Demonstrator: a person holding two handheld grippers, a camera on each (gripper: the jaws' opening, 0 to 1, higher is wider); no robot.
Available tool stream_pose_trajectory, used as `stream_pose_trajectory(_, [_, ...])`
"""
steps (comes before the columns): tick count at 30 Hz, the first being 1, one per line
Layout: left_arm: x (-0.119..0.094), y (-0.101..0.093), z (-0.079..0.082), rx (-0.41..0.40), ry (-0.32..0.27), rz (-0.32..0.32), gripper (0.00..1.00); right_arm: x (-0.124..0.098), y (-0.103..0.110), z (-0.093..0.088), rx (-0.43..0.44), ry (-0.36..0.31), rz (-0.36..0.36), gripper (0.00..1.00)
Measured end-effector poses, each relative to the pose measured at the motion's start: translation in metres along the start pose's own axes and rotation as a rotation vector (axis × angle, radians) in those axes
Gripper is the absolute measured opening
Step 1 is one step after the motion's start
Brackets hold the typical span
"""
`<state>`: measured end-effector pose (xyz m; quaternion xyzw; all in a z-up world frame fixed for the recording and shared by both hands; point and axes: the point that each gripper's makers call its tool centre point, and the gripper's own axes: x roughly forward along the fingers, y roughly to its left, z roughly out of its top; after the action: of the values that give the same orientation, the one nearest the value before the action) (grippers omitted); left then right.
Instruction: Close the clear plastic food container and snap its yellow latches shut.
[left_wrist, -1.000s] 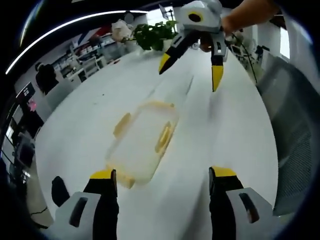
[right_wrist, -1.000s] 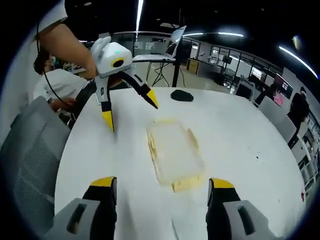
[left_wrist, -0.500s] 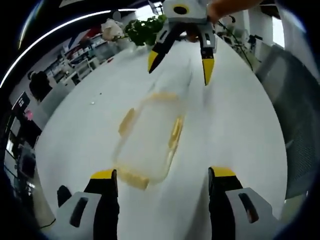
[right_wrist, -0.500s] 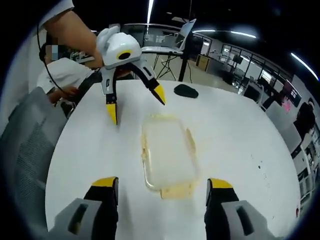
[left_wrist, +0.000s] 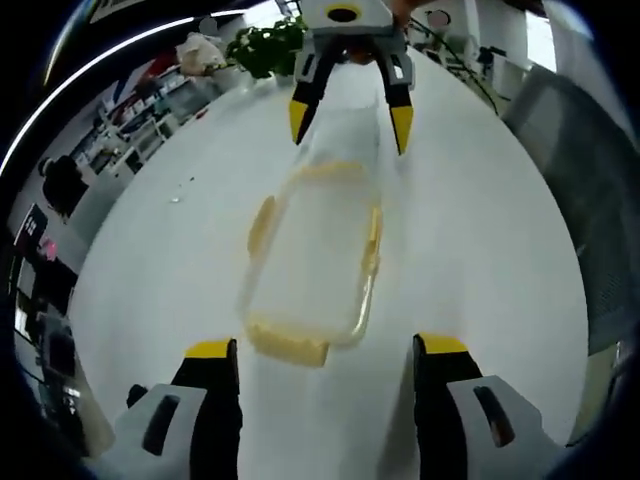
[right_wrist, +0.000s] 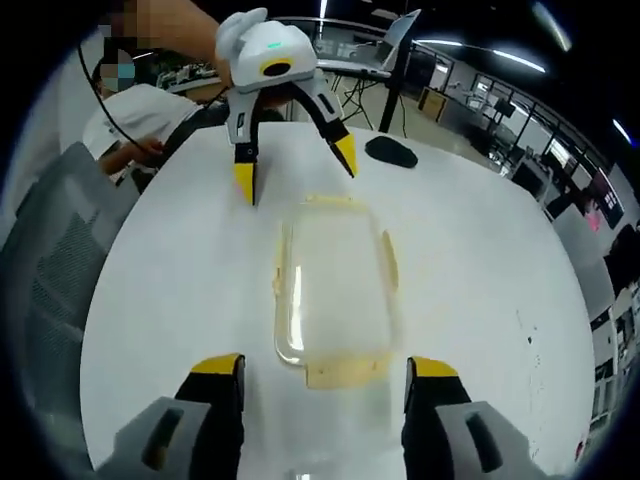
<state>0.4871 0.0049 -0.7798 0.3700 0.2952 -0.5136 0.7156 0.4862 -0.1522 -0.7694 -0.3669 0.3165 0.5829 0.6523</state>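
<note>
Since a second ago, the left gripper (right_wrist: 295, 170) and the right gripper (left_wrist: 346, 122) have both been brought closer to the clear container (left_wrist: 312, 260), one at each short end. Each is now lined up with the container's long axis, jaws spread wide, where both were earlier held off to one side

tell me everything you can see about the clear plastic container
The clear plastic container is a long rounded rectangle with yellow latches at both ends and along its sides. It lies flat on the white table, lengthwise between the two open grippers, and neither touches it. It looks empty; whether the latches are snapped is unclear.
</note>
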Motion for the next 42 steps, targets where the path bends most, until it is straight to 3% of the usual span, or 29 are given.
stream_pose_trajectory(7, [0.003, 0.008, -0.008, 0.044, 0.018, -0.024, 0.65, 0.006, -0.003, -0.004, -0.007, 0.029, 0.018, 0.63])
stream_pose_trajectory(18, [0.009, 0.015, -0.007, 0.075, 0.030, -0.079, 0.66, 0.013, 0.001, -0.009, -0.002, 0.072, 0.079, 0.61])
stream_pose_trajectory(22, [0.013, 0.010, -0.008, 0.110, 0.053, -0.130, 0.58, 0.017, -0.001, -0.010, 0.000, 0.087, 0.079, 0.61])
stream_pose_trajectory(27, [0.016, 0.013, -0.008, 0.163, 0.066, -0.136, 0.47, 0.020, -0.002, -0.014, 0.005, 0.108, 0.089, 0.61])
stream_pose_trajectory(32, [0.018, 0.020, -0.007, 0.136, 0.068, -0.139, 0.54, 0.022, -0.004, -0.016, 0.015, 0.121, 0.097, 0.60])
stream_pose_trajectory(42, [0.023, 0.022, -0.006, 0.112, 0.070, -0.187, 0.54, 0.027, -0.007, -0.021, 0.007, 0.143, 0.114, 0.56])
